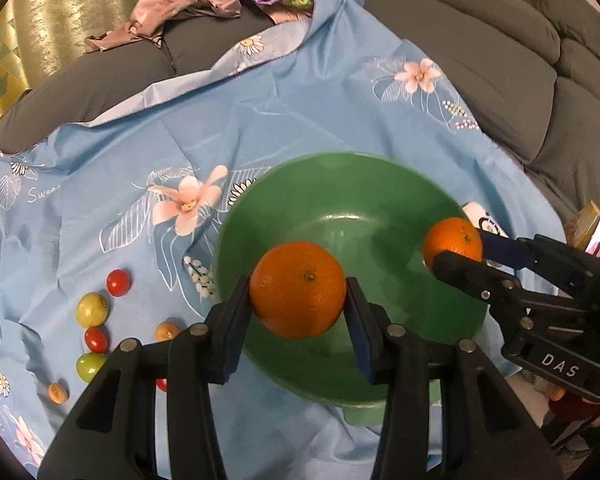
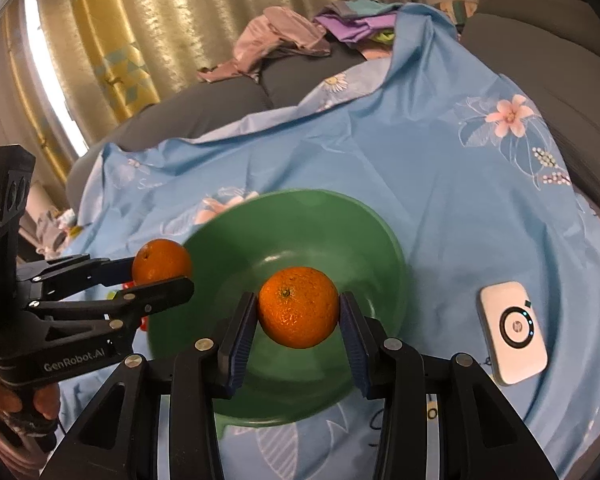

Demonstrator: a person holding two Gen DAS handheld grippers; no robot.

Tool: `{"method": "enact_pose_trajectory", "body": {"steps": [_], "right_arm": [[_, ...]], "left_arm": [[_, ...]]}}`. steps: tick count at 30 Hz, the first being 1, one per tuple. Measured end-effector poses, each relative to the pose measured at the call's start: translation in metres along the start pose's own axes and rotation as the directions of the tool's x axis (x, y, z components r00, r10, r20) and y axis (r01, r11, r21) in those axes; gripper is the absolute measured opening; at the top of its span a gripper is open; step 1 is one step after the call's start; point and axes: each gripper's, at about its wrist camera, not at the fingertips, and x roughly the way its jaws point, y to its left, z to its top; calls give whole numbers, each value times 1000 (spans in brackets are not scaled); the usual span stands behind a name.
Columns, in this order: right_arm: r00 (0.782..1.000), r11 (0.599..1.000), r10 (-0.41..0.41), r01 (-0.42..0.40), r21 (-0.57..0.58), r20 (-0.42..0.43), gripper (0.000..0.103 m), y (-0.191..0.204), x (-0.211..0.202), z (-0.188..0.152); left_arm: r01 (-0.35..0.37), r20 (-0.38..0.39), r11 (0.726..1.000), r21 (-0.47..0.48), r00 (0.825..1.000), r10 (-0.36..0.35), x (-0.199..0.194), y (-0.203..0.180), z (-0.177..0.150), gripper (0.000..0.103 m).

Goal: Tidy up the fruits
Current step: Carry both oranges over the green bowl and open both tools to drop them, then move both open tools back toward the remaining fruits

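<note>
left orange: round orange citrus with a dimpled peel [image 1: 298, 290], clamped between the blue pads of the left tongs [image 1: 298, 300], hanging over the near half of the bowl, not touching it
right orange: second round orange citrus [image 2: 298, 307], pinched the same way in the right tongs [image 2: 298, 312], also above the bowl interior, nearer its right rim as the left tongs see it
tongs state: both part-closed, each squeezing its own orange at the widest part; nothing else held
bowl: wide green glossy bowl [image 1: 340, 184], empty inside, directly below and ahead of both tongs, sitting on the sheet
surface: light blue flowered sheet [image 1: 300, 100] spread over a grey sofa [image 1: 480, 40]; soft and creased, so the bowl may rock
loose fruit: small red, green and yellow-brown fruits [image 1: 94, 322] on the sheet, left of the left tongs, outside the bowl
other: white rounded device with a ring light [image 2: 512, 330] on the sheet right of the right tongs; heap of pink and purple clothes [image 1: 204, 0] far beyond
step (judged): dropping both oranges in the bowl
how to do well: lower each close to the bowl floor before letting go, release one at a time, keep them apart so they don't knock each other out, don't push the rim
</note>
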Motion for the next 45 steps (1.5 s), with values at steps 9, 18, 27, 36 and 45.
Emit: {"method": "enact_pose_trajectory", "body": {"steps": [9, 18, 27, 36, 45], "right_arm": [[1000, 999, -18, 18, 35, -10, 43, -7, 1, -4], [999, 999, -30, 30, 41, 12, 44, -1, -13, -5], [1000, 999, 8, -9, 32, 11, 44, 20, -26, -18], [997, 994, 75, -76, -76, -21, 44, 72, -29, -30], [993, 975, 112, -117, -187, -38, 44, 116, -35, -41]], "left_arm": [[-10, 0, 1000, -14, 1000, 10, -2, 3, -2, 68], [-15, 32, 996, -86, 999, 17, -28, 21, -14, 79], [-55, 35, 973, -224, 997, 64, -69, 59, -69, 82], [-101, 29, 934, -342, 993, 118, -105, 93, -128, 83], [-152, 30, 885, -441, 983, 183, -133, 121, -167, 83]]}}
